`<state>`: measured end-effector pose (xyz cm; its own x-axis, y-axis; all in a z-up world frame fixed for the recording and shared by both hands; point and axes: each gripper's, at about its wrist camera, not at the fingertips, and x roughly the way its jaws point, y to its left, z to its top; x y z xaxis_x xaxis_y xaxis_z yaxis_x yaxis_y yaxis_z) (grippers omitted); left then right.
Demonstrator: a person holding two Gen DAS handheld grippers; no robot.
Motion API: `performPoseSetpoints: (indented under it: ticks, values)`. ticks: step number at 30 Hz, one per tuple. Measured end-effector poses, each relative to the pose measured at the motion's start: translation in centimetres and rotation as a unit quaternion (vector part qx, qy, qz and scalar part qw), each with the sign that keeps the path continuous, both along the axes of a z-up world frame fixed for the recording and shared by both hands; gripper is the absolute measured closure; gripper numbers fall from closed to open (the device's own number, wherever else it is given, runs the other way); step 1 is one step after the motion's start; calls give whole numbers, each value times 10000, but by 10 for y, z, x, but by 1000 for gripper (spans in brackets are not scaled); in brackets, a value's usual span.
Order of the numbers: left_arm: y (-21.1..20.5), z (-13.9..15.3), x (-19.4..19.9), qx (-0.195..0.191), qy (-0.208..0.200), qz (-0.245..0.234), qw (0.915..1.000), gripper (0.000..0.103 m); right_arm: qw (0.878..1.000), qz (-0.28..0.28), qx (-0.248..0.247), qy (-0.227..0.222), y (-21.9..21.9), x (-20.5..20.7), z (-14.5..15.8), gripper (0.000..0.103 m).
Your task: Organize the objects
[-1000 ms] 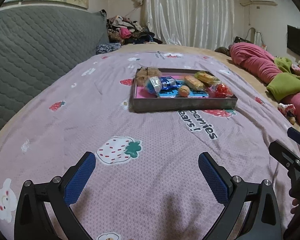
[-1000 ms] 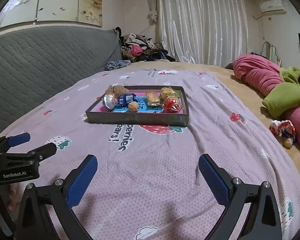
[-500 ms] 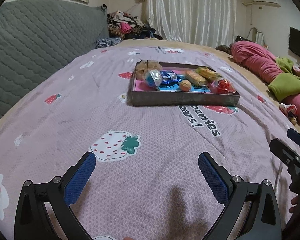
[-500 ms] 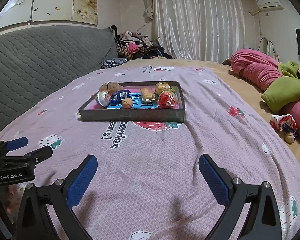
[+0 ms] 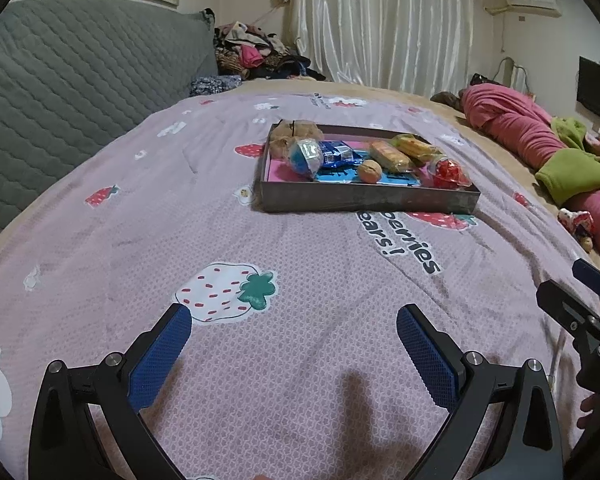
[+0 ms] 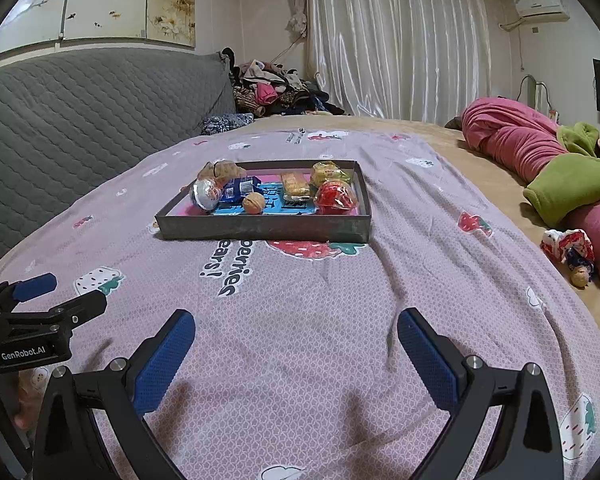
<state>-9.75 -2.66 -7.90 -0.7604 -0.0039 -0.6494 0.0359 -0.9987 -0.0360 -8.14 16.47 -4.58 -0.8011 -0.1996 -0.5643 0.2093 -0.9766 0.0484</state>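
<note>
Snacks sit together in a shallow dark tray [image 5: 364, 200] that lies on the pink strawberry-print bedspread [image 5: 260, 248], well ahead of both of our grippers. In the tray we see a walnut [image 5: 369, 171] near the front wall, a blue wrapped packet [image 5: 336, 154] just left of it, a round blue-and-silver capsule [image 5: 305, 157] at the near left, a red wrapped sweet [image 5: 449, 174] at the near right, two yellow-orange wrapped cakes [image 5: 392, 156] toward the far right, and a brown lumpy item [image 5: 296, 132] in the far left corner. Our left gripper [image 5: 294, 344] hovers over the bedspread with its jaws spread wide and nothing between them. Our right gripper [image 6: 296, 340] is likewise wide open and holds nothing, just right of the left one. A grey quilted headboard [image 6: 80, 120] runs along the left, a pink and green heap of bedding [image 6: 540, 152] lies at the far right, and white curtains [image 6: 392, 40] hang behind.
</note>
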Motion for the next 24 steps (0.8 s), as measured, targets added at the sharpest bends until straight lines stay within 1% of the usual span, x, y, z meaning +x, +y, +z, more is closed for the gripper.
performPoseSetpoints:
  ticks: [11,16,21,24]
  values:
    - [1,4,1,-59,62,-19,10000,1,10000,21,56,50,-3,-2,1,1]
    - [3,4,1,-167,62,34,9998,1,10000,23,86,28,-4,-2,0,1]
    - [3,4,0,-116,66,-23,9999,1,9999,35,119,14,-5,-3,-1,1]
    - [4,6,1,-195,118,-33,9997,1,9999,47,140,5,-7,-3,-1,1]
